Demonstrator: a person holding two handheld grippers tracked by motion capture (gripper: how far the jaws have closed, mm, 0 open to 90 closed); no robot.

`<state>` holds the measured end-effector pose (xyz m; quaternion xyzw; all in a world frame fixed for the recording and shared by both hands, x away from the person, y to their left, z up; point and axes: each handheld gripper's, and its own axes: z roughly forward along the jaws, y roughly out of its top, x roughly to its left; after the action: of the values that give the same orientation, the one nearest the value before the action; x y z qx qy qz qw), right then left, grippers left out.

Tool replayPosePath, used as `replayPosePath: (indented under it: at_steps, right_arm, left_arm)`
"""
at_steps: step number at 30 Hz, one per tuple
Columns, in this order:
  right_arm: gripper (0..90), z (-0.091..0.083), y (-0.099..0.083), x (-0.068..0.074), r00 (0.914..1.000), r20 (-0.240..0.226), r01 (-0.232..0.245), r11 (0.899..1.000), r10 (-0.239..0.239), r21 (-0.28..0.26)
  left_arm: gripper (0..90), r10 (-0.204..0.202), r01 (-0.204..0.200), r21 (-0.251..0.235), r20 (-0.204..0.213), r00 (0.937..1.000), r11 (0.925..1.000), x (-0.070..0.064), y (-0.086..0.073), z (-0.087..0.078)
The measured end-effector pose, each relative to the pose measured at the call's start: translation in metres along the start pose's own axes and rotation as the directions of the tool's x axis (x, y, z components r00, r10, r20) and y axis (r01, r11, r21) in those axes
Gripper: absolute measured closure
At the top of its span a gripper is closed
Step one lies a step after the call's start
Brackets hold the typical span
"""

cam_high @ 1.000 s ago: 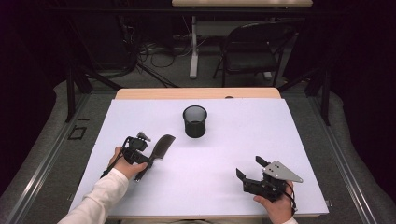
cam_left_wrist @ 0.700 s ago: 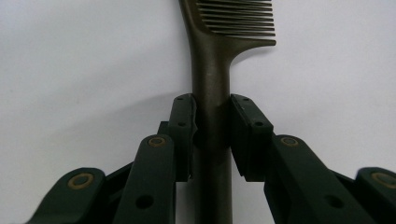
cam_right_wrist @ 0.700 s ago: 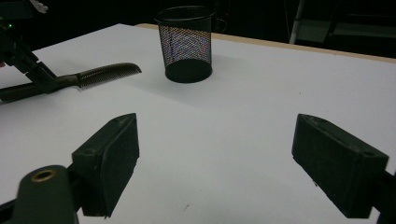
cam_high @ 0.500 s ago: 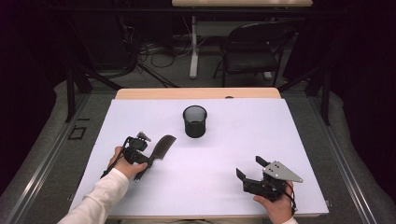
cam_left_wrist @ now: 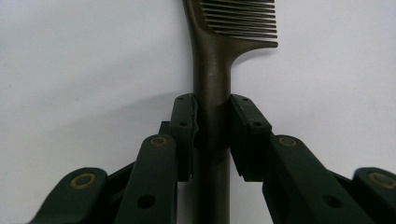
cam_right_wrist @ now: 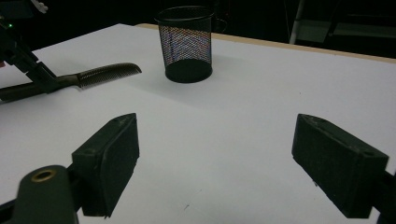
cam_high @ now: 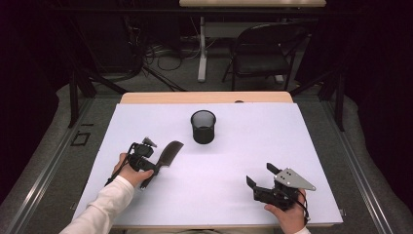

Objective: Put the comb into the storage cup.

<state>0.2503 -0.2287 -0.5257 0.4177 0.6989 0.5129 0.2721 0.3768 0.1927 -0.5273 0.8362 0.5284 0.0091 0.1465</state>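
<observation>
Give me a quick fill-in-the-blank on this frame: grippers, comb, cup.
1. The left gripper is shut on the handle of the ____.
2. The right gripper has its jaws ____, with nothing between them.
3. The mesh cup stands ____ on the table.

Missing words: comb; open; upright

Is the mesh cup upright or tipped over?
Upright: the mesh cup stands on its base on the table, open rim up; nothing visible inside.

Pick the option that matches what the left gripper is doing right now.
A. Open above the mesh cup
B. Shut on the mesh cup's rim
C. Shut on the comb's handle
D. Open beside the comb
C: the left gripper has both jaws pressed against the handle of the comb, well short of the mesh cup.
</observation>
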Motion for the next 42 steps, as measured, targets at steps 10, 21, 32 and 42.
replayPosePath:
  at_steps: [10,21,32,42]
  right_arm:
    - [14.7,0.000,0.000,0.000,1.0000,0.000,0.000,1.000,0.000,-0.001]
    - [14.8,0.000,0.000,0.000,1.0000,-0.002,0.002,1.000,-0.002,0.001]
    - [14.8,0.001,0.000,0.000,1.0000,-0.003,0.004,1.000,-0.004,0.004]
    - [14.8,0.001,-0.001,0.001,1.0000,-0.002,0.005,1.000,-0.005,0.000]
  left_arm:
    - [72.0,0.003,-0.003,0.004,0.007,1.0000,1.0000,-0.001,0.000,0.000]
    - [72.0,0.001,-0.001,-0.017,0.011,0.9999,0.9999,0.000,-0.001,-0.003]
    - [72.0,-0.006,0.008,-0.069,0.018,0.9998,0.9976,0.003,-0.002,-0.013]
    - [72.1,-0.005,0.010,-0.153,0.033,0.9994,0.9882,0.004,-0.003,-0.028]
